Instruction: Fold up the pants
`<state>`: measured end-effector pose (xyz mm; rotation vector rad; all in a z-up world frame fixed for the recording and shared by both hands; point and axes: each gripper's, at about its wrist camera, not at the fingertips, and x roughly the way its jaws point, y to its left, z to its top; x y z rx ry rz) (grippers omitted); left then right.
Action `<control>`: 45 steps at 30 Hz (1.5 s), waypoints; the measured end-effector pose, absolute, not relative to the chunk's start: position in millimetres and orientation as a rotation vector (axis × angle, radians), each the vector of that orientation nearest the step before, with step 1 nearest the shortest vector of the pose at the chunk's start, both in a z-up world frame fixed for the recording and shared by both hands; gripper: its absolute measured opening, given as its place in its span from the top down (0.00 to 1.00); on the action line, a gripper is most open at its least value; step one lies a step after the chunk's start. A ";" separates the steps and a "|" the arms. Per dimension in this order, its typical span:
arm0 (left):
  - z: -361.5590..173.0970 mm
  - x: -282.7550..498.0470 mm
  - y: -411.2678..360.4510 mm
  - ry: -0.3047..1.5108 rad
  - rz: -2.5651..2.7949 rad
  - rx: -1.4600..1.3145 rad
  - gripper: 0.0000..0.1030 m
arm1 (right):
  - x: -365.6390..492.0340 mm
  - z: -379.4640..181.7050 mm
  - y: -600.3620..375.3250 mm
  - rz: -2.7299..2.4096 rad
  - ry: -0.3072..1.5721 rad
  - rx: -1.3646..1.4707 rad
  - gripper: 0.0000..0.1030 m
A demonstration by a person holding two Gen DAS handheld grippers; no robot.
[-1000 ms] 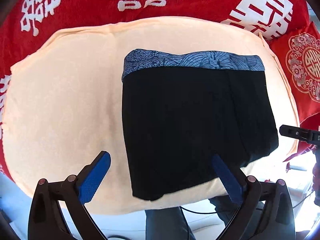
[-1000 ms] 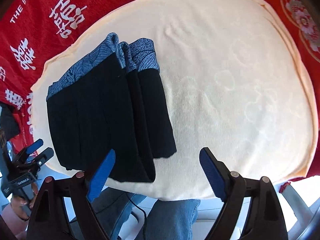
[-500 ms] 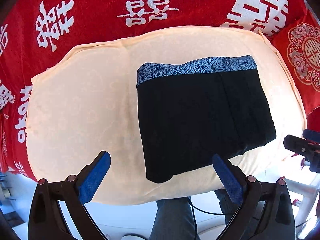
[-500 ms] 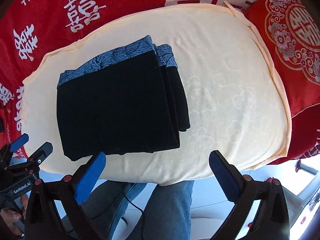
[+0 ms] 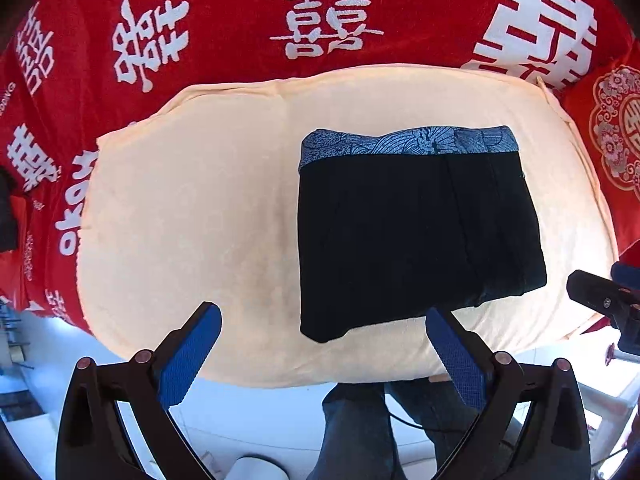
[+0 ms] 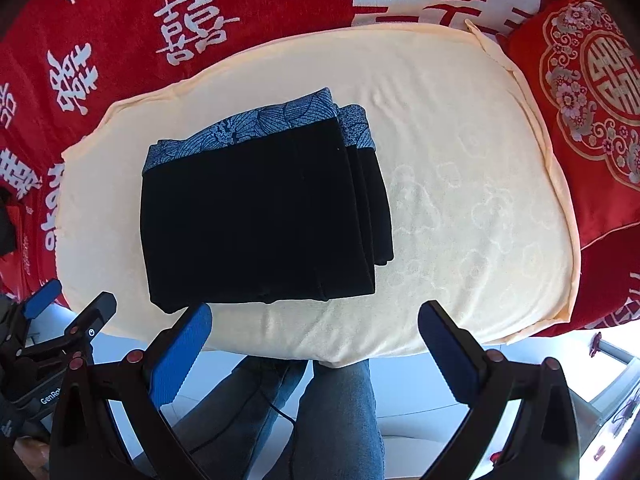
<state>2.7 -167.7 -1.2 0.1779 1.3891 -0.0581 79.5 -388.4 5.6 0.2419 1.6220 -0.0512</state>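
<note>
Pants (image 5: 412, 232): folded black bundle on the cream towel (image 5: 192, 208), your 1 o'clock from the left tool (image 5: 324, 350).
Axis: waistband at 12 o'clock, hems toward you.
Nearer: right tool (image 6: 316, 344), bundle at its 11 o'clock.
Tools: both released, holding nothing.

- A cream towel (image 5: 192, 208) covers the work surface.
- A red cloth (image 5: 240, 20) with white characters lies beneath and beyond it.
- A red embroidered cushion (image 6: 592, 100) sits right.
- Bright daylight falls on the pale floor (image 5: 260, 420).
</note>
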 end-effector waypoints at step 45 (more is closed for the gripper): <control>29.7 -37.1 -182.6 1.408 0.013 0.150 0.00 | 67.0 47.9 -378.4 0.058 1.591 0.112 0.00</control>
